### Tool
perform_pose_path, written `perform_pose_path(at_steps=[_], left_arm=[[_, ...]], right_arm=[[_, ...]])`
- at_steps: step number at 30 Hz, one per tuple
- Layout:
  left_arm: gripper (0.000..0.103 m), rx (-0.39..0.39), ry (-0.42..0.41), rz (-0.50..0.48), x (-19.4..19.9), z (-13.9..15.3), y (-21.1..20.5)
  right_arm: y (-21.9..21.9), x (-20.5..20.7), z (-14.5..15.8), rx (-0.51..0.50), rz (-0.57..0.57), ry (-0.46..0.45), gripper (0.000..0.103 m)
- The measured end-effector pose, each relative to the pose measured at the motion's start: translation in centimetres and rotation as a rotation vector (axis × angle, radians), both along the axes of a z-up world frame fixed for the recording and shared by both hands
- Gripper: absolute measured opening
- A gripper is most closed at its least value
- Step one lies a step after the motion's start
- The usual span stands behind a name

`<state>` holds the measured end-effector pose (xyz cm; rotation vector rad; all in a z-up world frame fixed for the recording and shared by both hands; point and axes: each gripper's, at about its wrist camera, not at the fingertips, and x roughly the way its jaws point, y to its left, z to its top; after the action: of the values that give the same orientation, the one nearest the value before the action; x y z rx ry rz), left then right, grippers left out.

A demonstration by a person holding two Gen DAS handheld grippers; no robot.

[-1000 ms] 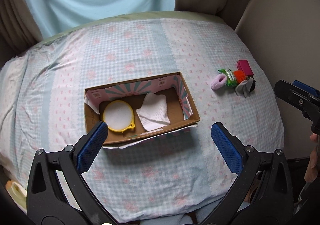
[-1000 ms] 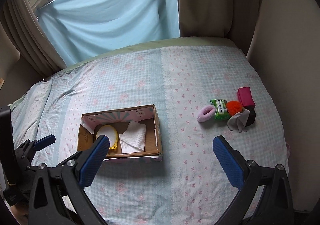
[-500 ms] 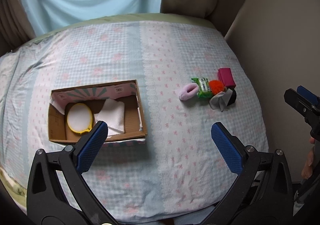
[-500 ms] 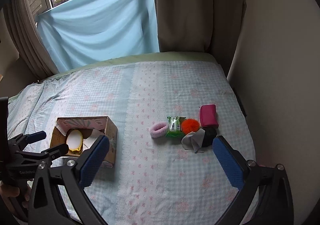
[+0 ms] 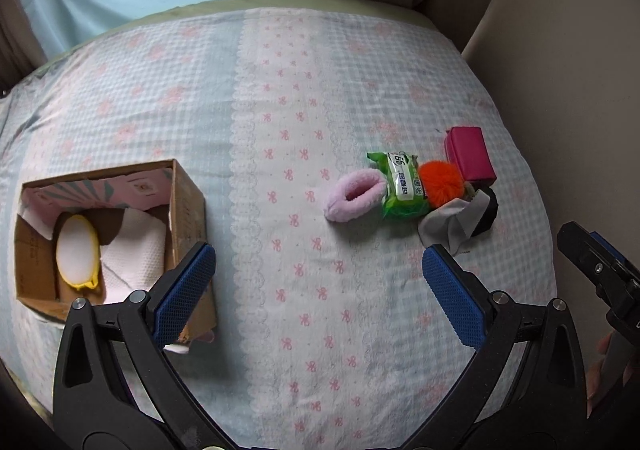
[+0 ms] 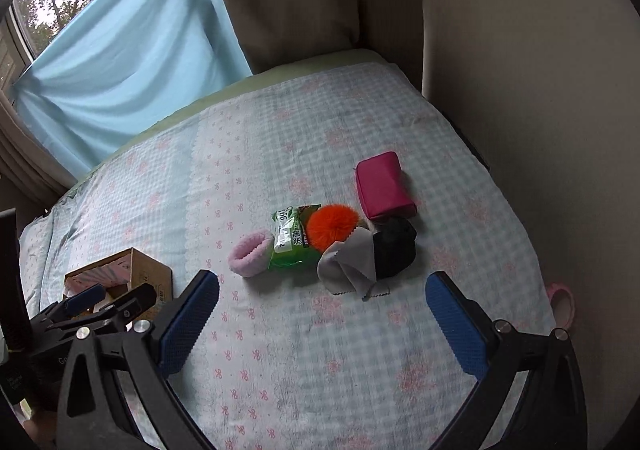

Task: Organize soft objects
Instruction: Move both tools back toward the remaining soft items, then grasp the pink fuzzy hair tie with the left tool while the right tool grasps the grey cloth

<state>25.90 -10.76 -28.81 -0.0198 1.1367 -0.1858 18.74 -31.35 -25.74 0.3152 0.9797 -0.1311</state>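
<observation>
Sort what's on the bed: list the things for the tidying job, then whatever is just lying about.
For the job: pink scrunchie, green wipes pack, orange pompom, grey cloth, black item, magenta pouch, cardboard box.

Lying about: blue curtain, pink object beyond the bed edge.

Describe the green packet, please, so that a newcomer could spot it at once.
On the checked bedspread, find the cluster of small items right of the cardboard box. The green packet lies between a pink fluffy ring and an orange pompom; only it is shiny plastic with a printed label.
</observation>
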Motion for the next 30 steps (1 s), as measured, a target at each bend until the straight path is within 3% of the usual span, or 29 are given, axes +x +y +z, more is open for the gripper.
perform_pose_path(at_steps=[6,13,19,25,30], left_arm=[[0.103,0.022,0.042,-0.008,3.0,-7.4,-1.3],[0.102,0.049,0.037,-0.077,5.6,-13.2,-3.3],[0.100,0.038,0.022,-0.130,7.3,-15.7,-4.5],[0.079,0.014,0.000,-0.198,8.3,-16.2,-5.6],[0.043,-0.025,-0.006,-0.254,8.6,-15.7,-6.5]], right_arm=[[-1.3,1.4,-7.3,0.110,-0.163,0.012,0.103],[-2.0,3.3,-12.7,0.161,-0.331,-0.002,0.102],[-2.8,4.7,-16.5,0.220,-0.436,0.016,0.086],[-2.8,5.3,-17.5,0.196,-0.489,0.031,0.066],[-2.3,5.5,-17.6,0.141,-0.481,0.062,0.045]])
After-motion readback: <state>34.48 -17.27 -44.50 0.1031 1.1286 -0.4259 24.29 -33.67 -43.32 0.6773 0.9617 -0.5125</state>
